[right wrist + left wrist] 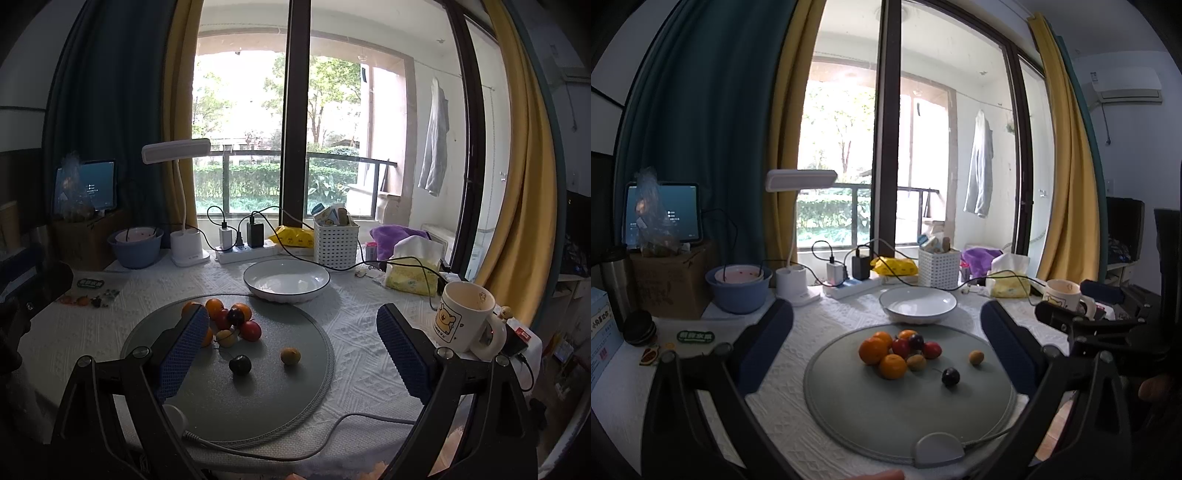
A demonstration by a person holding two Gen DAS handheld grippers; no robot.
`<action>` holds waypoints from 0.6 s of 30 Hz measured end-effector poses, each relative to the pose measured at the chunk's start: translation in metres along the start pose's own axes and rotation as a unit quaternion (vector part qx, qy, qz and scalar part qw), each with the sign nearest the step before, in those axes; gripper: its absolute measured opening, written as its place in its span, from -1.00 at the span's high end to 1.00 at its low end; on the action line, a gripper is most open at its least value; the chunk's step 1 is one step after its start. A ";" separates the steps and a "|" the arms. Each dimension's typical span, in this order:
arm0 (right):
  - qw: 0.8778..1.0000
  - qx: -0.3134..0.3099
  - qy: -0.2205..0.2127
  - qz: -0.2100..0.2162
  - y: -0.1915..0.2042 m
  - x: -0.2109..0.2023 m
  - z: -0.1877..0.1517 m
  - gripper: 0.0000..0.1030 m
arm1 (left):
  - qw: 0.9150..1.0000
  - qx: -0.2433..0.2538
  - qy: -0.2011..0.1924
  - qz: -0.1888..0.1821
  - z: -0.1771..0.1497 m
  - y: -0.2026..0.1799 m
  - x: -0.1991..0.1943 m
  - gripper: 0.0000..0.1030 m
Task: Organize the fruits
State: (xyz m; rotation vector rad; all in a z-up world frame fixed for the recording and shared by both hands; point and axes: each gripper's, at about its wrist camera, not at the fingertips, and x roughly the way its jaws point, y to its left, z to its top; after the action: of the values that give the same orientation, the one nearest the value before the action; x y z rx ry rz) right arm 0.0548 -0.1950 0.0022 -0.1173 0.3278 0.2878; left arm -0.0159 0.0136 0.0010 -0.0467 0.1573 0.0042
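A pile of fruit (897,350) (231,321) lies on a round grey mat (886,417) (236,398): oranges, red and dark plums and a small yellow-brown fruit. A dark plum (950,376) (240,364) and a small yellow fruit (976,357) (290,356) lie apart to the right. An empty white bowl (918,304) (286,280) stands behind the mat. My left gripper (886,325) is open and empty above the mat. My right gripper (291,332) is open and empty, with its left finger in front of the pile.
A mug (467,317) (1065,295) stands at the right. A power strip with chargers (245,251), a desk lamp (184,236), a white basket (336,240), a tissue pack (412,275) and a blue bowl (136,245) line the back. A cable (295,435) runs from the mat's front.
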 end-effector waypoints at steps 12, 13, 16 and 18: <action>1.000 0.000 0.000 0.003 0.000 0.001 0.000 -0.83 | 1.000 0.000 0.000 0.000 0.000 -0.001 0.000 -0.98; 1.000 0.000 0.000 0.004 0.000 0.001 0.001 -0.83 | 1.000 0.000 0.000 0.000 0.000 -0.001 0.000 -0.98; 1.000 0.000 0.002 0.005 0.001 0.002 0.001 -0.83 | 1.000 -0.001 0.000 0.000 0.000 -0.001 0.000 -0.98; 1.000 -0.001 0.002 0.005 0.000 0.002 0.001 -0.83 | 1.000 -0.001 0.001 -0.002 0.000 -0.001 0.000 -0.98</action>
State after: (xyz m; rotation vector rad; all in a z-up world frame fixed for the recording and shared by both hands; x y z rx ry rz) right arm 0.0562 -0.1941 0.0024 -0.1181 0.3328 0.2973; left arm -0.0156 0.0124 0.0008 -0.0500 0.1591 0.0004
